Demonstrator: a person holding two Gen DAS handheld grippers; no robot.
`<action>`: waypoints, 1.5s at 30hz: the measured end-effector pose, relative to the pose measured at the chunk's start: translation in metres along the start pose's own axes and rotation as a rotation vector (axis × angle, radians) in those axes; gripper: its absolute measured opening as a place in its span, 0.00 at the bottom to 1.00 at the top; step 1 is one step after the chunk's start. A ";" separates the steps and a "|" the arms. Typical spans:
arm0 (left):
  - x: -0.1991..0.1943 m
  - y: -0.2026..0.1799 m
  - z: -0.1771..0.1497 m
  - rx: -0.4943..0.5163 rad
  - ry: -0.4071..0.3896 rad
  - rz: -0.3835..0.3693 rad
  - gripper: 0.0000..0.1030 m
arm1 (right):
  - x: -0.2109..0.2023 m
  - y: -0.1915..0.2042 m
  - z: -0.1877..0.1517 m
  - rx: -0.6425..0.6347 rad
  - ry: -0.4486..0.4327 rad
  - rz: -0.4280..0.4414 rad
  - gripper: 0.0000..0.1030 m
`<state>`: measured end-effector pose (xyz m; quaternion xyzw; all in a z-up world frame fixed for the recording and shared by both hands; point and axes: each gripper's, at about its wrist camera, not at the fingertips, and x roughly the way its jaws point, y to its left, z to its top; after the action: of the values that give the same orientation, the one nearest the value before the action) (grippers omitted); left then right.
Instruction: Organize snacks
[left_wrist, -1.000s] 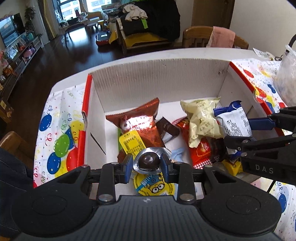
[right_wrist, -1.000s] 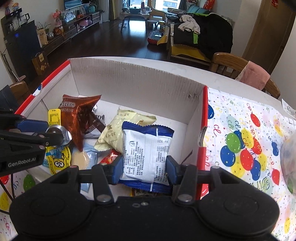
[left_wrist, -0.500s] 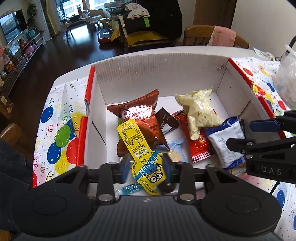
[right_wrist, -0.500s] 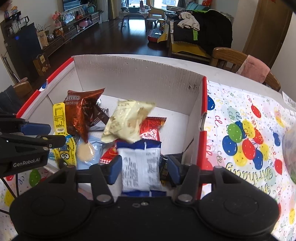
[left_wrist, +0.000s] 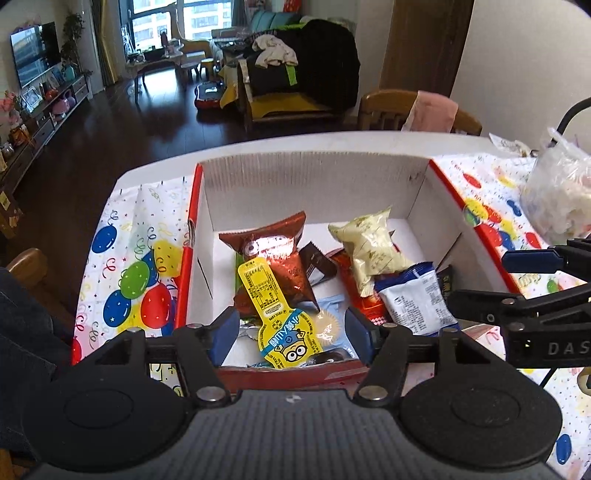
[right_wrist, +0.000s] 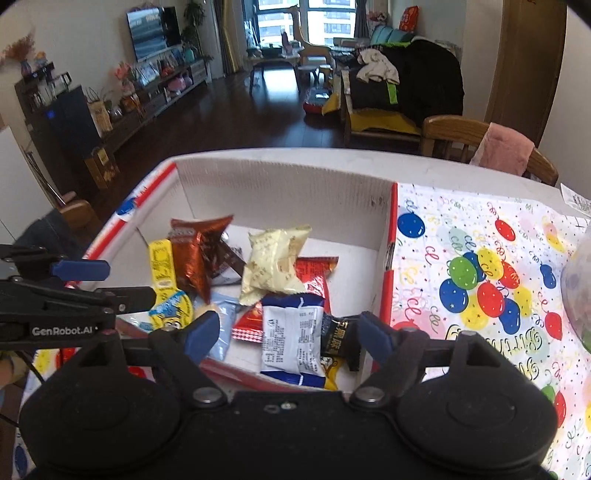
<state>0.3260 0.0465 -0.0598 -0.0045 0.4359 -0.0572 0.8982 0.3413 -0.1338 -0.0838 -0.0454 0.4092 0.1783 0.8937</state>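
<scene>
Both jaws opening, nothing pinched: left gripper (left_wrist: 290, 328) above yellow packet (left_wrist: 275, 312), right gripper (right_wrist: 284, 334) above blue-and-white packet (right_wrist: 291, 338), each lying loose in cardboard box (right_wrist: 280, 192). Drop step apparently finishing; next, probably fetching more snacks from plastic bag (left_wrist: 557, 192).

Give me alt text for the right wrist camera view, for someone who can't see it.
A white cardboard box on a balloon-print tablecloth holds a pile of snack packets, with a blue-and-white packet nearest. The right hand-held gripper hangs above it, jaws opening and gripping nothing; the left hand-held gripper reaches in from the left.
</scene>
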 end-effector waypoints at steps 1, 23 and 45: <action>-0.004 0.000 0.000 -0.003 -0.009 -0.002 0.62 | -0.005 0.001 0.000 0.001 -0.012 0.006 0.83; -0.081 -0.001 -0.010 -0.039 -0.158 -0.071 0.89 | -0.079 0.013 -0.011 0.012 -0.196 0.063 1.00; -0.108 -0.016 -0.031 -0.014 -0.198 -0.051 0.97 | -0.096 0.016 -0.029 0.037 -0.235 0.043 1.00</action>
<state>0.2338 0.0435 0.0066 -0.0273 0.3451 -0.0763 0.9351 0.2573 -0.1525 -0.0301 0.0014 0.3058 0.1941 0.9321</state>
